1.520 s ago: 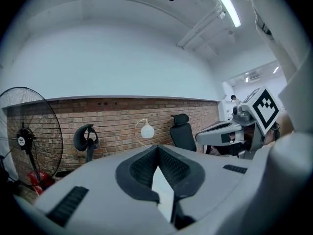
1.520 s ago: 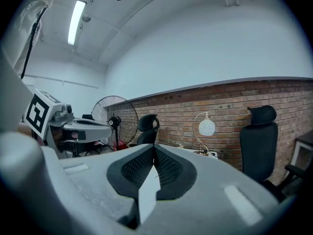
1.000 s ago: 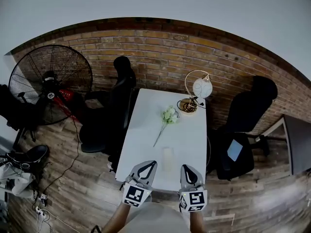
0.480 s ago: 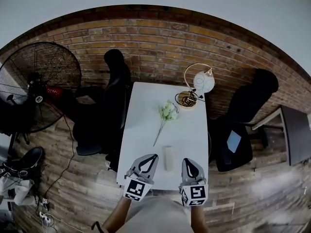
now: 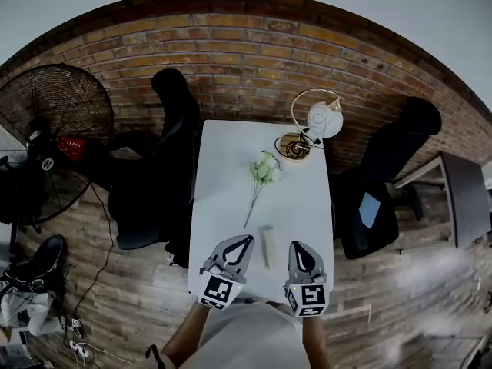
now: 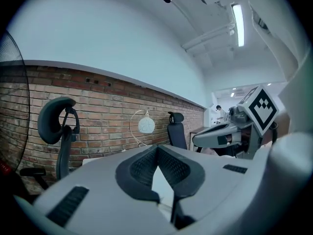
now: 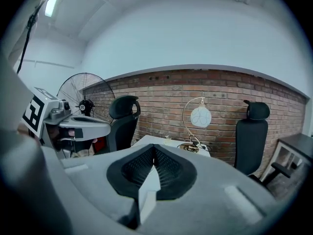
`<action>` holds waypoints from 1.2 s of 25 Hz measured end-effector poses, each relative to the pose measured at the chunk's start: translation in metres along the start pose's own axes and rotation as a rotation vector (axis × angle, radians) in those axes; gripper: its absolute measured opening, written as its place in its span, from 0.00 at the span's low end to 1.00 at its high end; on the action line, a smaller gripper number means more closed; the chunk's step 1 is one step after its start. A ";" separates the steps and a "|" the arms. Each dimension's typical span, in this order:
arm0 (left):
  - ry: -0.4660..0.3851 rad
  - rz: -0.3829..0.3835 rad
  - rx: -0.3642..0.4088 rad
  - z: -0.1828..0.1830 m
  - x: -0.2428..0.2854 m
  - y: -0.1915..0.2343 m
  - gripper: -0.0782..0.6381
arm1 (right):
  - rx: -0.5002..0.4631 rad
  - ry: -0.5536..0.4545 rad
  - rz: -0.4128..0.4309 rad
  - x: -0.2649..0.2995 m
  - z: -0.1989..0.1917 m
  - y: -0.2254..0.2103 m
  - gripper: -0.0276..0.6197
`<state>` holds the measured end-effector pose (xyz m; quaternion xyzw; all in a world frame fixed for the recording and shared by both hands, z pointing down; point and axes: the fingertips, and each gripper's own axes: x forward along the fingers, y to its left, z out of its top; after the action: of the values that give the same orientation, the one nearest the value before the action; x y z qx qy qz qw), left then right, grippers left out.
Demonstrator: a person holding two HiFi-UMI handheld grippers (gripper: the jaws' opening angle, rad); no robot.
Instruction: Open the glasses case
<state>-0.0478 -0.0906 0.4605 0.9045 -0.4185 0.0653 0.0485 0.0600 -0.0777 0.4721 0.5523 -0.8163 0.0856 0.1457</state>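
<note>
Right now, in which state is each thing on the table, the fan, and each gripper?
glasses case: lying flat on the table, looks closed, untouched
left gripper: shut, empty
right gripper: shut, empty
flower: lying flat
lamp: upright; lit or not, cannot tell
fan: standing; spinning or not, cannot tell

glasses case: near end of table | flower: behind it, mid-table | lamp: far right corner
</note>
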 end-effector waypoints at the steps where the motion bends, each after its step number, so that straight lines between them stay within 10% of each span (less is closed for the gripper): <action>1: 0.006 -0.010 0.000 -0.004 0.003 0.001 0.11 | 0.003 0.013 -0.008 0.003 -0.005 -0.001 0.05; 30: 0.301 -0.014 -0.055 -0.142 0.053 -0.008 0.11 | 0.040 0.355 0.071 0.054 -0.147 -0.010 0.05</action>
<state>-0.0190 -0.1046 0.6083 0.8858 -0.4019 0.1882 0.1360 0.0719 -0.0843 0.6282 0.5022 -0.7949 0.2031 0.2735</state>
